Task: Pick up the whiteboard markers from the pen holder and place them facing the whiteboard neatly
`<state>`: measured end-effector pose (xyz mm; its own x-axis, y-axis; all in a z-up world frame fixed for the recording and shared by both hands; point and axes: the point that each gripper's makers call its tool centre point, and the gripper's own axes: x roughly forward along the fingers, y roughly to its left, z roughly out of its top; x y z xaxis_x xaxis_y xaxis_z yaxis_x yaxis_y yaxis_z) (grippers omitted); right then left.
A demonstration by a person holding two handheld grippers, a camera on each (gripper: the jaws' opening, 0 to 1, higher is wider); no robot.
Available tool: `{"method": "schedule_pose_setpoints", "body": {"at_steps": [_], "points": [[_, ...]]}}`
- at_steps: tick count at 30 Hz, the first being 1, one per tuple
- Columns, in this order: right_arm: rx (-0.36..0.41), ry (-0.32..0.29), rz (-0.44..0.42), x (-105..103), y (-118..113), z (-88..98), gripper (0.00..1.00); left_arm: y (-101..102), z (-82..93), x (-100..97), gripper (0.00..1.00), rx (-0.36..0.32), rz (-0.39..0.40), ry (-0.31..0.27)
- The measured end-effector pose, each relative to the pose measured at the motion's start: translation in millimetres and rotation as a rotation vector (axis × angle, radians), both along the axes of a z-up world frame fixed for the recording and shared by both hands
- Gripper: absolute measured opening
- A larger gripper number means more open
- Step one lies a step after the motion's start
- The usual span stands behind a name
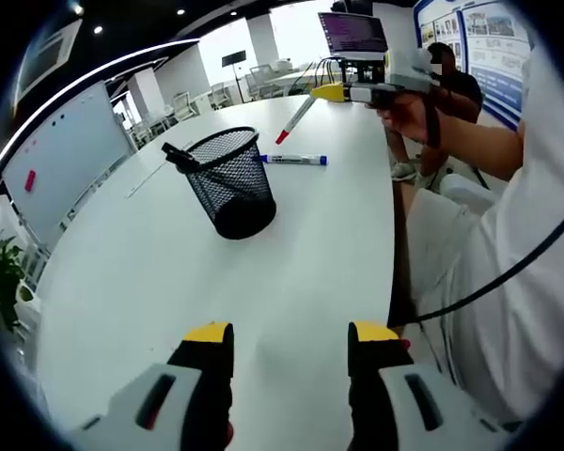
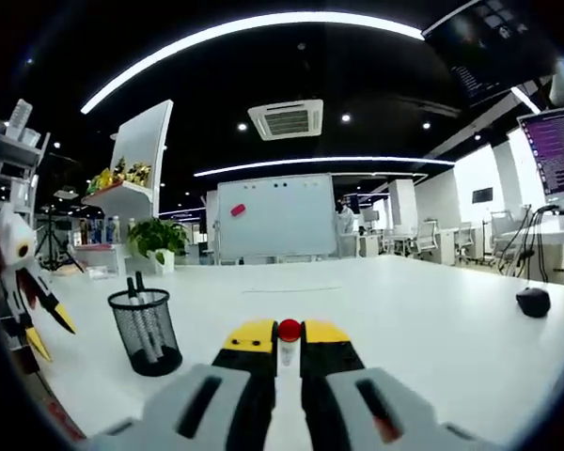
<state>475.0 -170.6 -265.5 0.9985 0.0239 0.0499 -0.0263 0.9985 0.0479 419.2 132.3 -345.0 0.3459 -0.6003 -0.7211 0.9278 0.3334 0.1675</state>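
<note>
Right claw [image 2: 289, 344] clamps a red-capped marker [image 2: 289, 332], carrying it; next, lay it beside the blue marker [image 1: 295, 160]; left claw [image 1: 290, 346] gapes.

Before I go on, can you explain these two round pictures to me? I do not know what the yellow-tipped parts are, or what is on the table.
A person holds a two-jaw tool in each hand, and each carries a camera looking along its jaws. In the left gripper view, the left tool is open over the white table. On it stand a mesh holder with black markers, and a blue marker lies behind it. The right tool, held up, grips a red marker. In the right gripper view, its jaws are shut on that marker, pointing towards the whiteboard.
</note>
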Motion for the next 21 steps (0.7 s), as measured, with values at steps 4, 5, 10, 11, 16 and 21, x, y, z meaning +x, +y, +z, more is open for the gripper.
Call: {"method": "schedule_pose_setpoints", "body": {"at_steps": [4,5,10,11,16,21], "points": [[-0.013,0.002,0.001,0.7,2.4,-4.1,0.08,-1.4,-1.5,-1.0,0.5,-0.001,-0.003,0.004],[-0.031,0.011,0.005,1.3,4.0,-6.8,0.08,-1.6,-2.0,-1.3,0.5,-0.001,-0.004,0.006],[-0.08,0.017,-0.001,1.4,5.0,-12.2,0.08,-0.5,-4.1,-2.3,0.5,0.003,-0.01,0.009],[-0.083,0.018,-0.002,1.1,5.1,-12.1,0.08,0.5,-4.1,-2.1,0.5,0.004,-0.008,0.009],[-0.114,0.029,-0.006,0.9,8.6,-16.4,0.08,5.1,-2.5,1.5,0.5,0.007,0.009,0.001],[-0.135,0.063,-0.003,-2.8,13.9,-26.5,0.09,3.2,-4.6,1.1,0.5,0.004,0.01,0.006]]}}
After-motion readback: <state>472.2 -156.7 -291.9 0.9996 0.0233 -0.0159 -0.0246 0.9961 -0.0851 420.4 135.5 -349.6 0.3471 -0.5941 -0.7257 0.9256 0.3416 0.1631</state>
